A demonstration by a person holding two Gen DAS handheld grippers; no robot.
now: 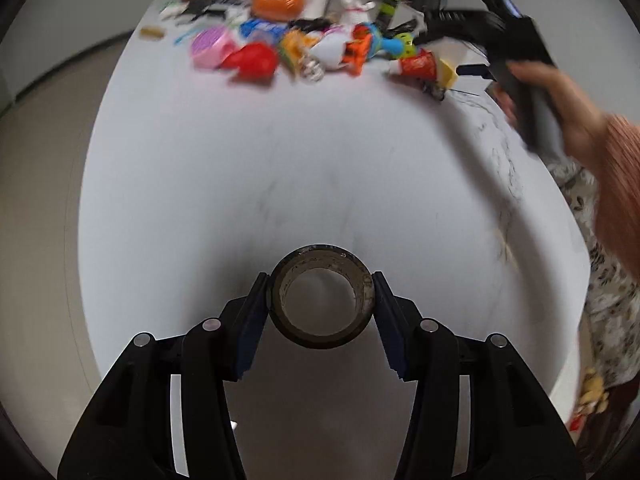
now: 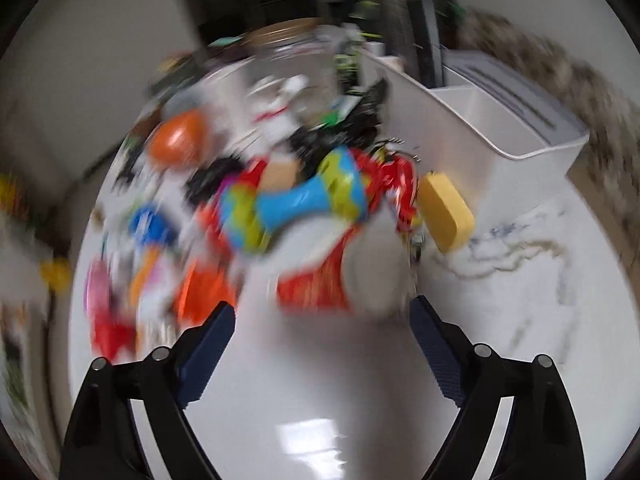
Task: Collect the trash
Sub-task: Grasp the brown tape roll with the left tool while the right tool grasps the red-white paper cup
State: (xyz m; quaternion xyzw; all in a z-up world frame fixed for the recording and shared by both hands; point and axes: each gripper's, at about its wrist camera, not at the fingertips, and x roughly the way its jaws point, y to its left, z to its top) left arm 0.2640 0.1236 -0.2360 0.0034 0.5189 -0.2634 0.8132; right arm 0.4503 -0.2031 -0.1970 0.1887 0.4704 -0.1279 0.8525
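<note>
The left gripper [image 1: 321, 280] is clamped on a dark tape roll [image 1: 321, 297], its pads against both sides, above the bare white table [image 1: 224, 184]. The right gripper [image 2: 322, 316] stands wide apart with nothing between its jaws, near a blurred clutter pile [image 2: 280, 200]; a white bin [image 2: 492, 120] sits just beyond.

Bright, even daylight, a window glare patch on the glossy white table [image 2: 312, 436], heavy motion smear, fisheye-bent dark corners.
</note>
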